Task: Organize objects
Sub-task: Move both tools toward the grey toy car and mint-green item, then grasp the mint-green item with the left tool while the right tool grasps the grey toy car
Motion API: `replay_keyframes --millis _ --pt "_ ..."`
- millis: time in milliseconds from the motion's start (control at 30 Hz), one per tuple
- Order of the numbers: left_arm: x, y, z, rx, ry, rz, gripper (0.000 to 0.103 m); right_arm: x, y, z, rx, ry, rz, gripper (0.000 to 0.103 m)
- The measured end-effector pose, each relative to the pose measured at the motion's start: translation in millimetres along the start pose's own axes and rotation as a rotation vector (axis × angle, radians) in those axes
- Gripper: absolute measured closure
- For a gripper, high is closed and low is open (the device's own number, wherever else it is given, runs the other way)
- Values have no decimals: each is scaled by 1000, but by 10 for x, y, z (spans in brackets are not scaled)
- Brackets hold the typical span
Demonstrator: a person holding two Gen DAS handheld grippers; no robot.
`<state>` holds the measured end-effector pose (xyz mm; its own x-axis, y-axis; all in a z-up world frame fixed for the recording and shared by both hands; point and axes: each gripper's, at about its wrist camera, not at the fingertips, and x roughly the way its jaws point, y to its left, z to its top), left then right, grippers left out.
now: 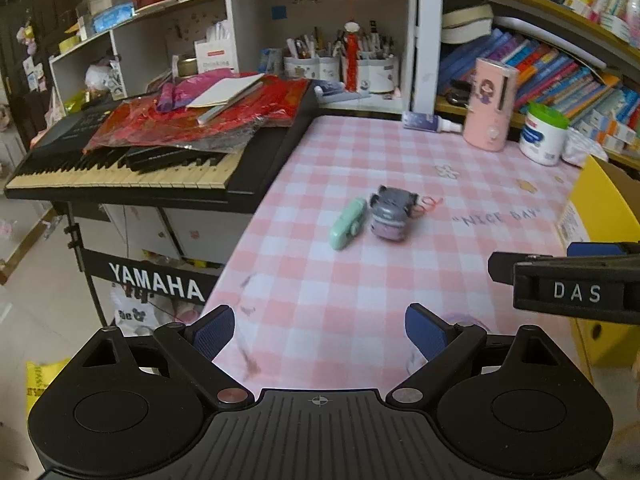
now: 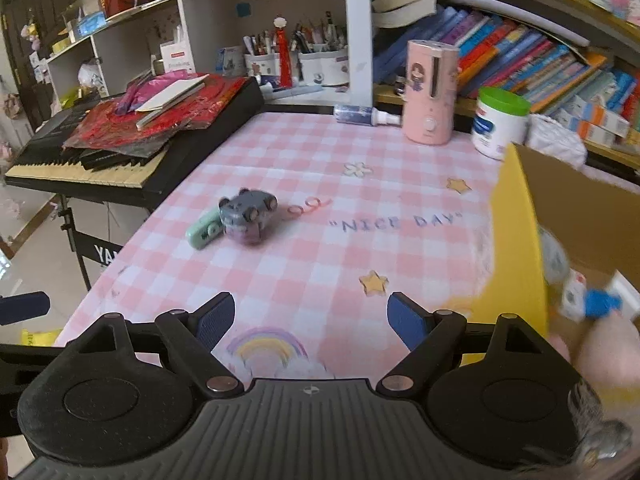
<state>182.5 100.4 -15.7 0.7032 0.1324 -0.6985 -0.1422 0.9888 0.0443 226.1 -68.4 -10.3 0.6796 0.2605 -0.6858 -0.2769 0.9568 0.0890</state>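
Observation:
A grey-purple toy car [image 1: 390, 212] lies on the pink checked tablecloth [image 1: 360, 300], with a mint-green case [image 1: 347, 223] touching its left side and pink rubber bands [image 1: 427, 203] at its right. The right wrist view also shows the car [image 2: 247, 216], the case [image 2: 202, 232] and the bands [image 2: 308, 207]. My left gripper [image 1: 319, 334] is open and empty, well short of them. My right gripper [image 2: 310, 320] is open and empty over the table's near part. A yellow cardboard box [image 2: 520, 248] at the right holds several small items [image 2: 592, 300].
A Yamaha keyboard [image 1: 120, 172] piled with red packets and a book stands left of the table. A pink humidifier [image 2: 430, 92], a white jar [image 2: 498, 122] and a small bottle [image 2: 366, 115] stand at the table's back. Shelves with pen cups and books lie behind.

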Motion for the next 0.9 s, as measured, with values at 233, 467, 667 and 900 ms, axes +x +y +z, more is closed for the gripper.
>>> replay_keyframes --millis 233,467,667,900 --pt "194 36 155 -18 8 46 9 387 46 360 5 -5 72 20" --pt "356 41 237 13 25 84 9 882 245 644 36 24 118 20" --pt "495 40 278 56 50 92 9 1402 332 767 102 121 94 20" --pt "693 10 389 79 66 50 15 1719 255 835 164 196 143 47"
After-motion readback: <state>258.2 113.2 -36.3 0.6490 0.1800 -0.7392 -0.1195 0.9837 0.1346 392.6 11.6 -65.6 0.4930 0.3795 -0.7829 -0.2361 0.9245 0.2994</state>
